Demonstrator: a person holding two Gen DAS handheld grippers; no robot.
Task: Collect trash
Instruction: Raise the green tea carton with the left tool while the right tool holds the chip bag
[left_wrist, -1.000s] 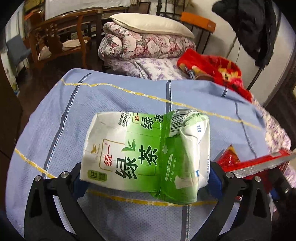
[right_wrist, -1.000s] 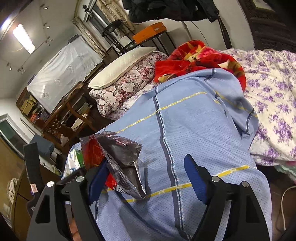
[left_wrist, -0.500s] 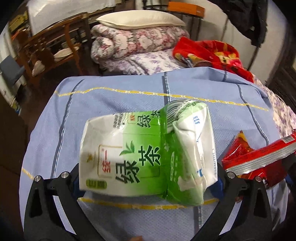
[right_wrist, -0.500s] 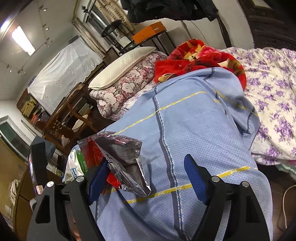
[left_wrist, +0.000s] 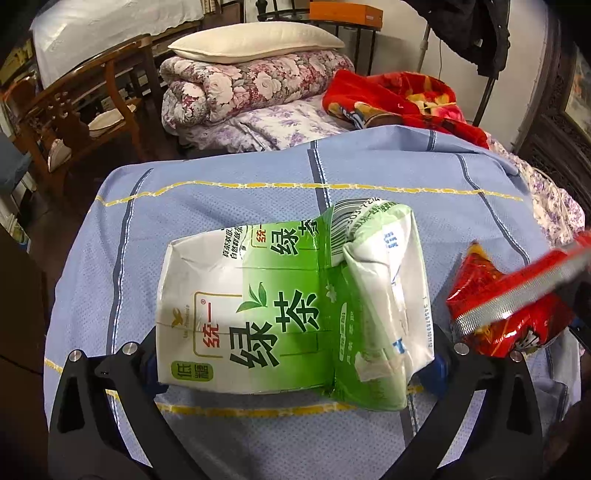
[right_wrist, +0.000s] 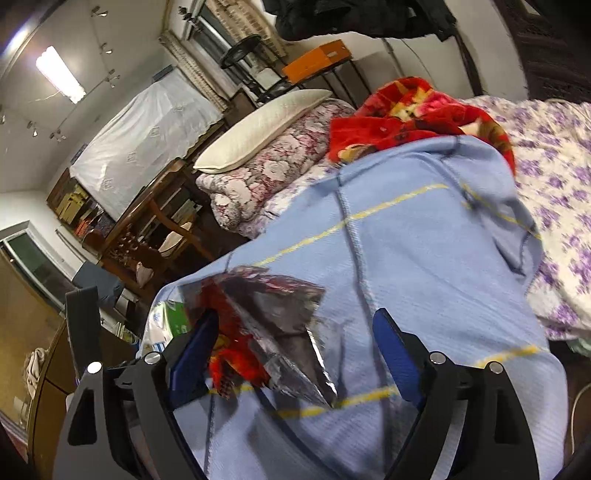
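My left gripper (left_wrist: 295, 365) is shut on a crumpled green and white tea carton (left_wrist: 291, 306), held above the blue checked sheet (left_wrist: 229, 206). A red snack wrapper (left_wrist: 509, 306) hangs at the right of the left wrist view. In the right wrist view my right gripper (right_wrist: 295, 350) stands wide apart; the red and silver wrapper (right_wrist: 269, 332) lies against its left pad and reaches into the gap, and the right pad is clear of it. A bit of the green carton (right_wrist: 177, 317) shows behind that wrapper.
A rolled floral quilt (left_wrist: 258, 85) with a cream pillow (left_wrist: 255, 40), a red blanket (left_wrist: 399, 96) and a purple flowered sheet (right_wrist: 554, 184) lie on the bed. A wooden chair (left_wrist: 81, 107) stands at the left. A dark coat (right_wrist: 351, 14) hangs above.
My left gripper has risen and tilted with the carton; more of the bed shows beyond. The red wrapper has moved closer on the right. The right view has shifted and blurred.
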